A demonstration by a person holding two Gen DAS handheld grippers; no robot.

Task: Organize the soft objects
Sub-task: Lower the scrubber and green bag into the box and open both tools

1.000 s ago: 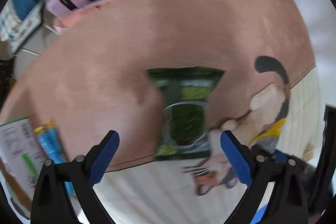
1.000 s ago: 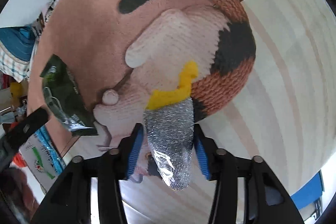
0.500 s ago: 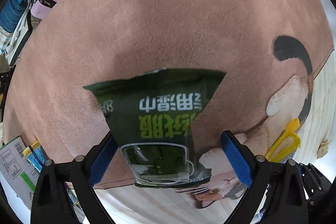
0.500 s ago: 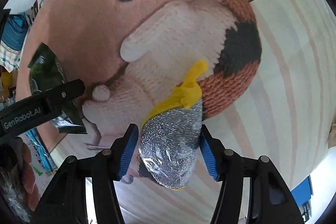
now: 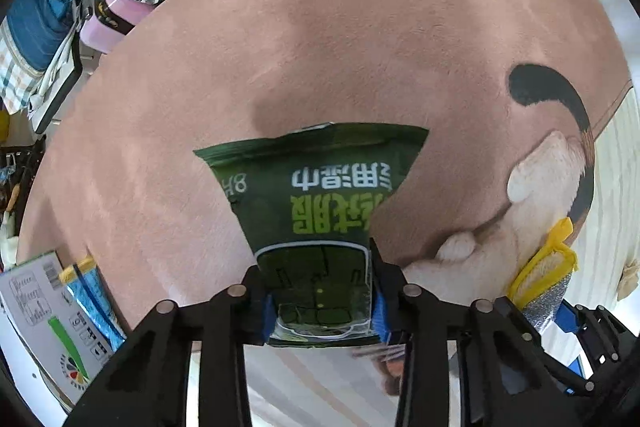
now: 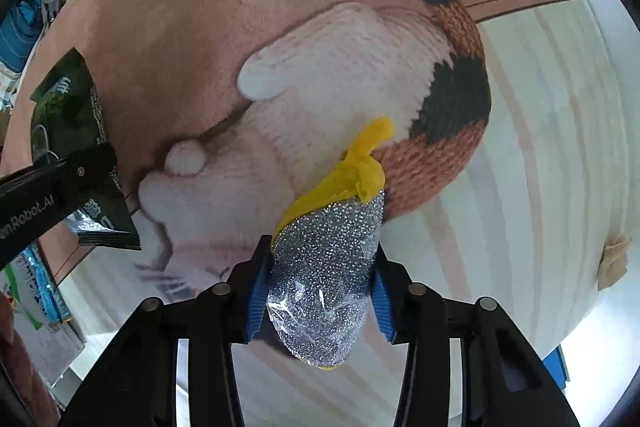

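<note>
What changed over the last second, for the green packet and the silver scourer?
The left claw came down over the green wipes packet on the pink cat rug and shut on its near end. The right claw kept the silver-and-yellow scourer between its pads, which are closing on it. Rug and clutter stayed put.

The green pack carries upside-down white Chinese characters, likely 湿巾, lime-green characters beneath, and "8" with another character toward 9 o'clock. In the right wrist view, a black arm at 9 o'clock reads "nRobot.AI", its start cut off.
</note>
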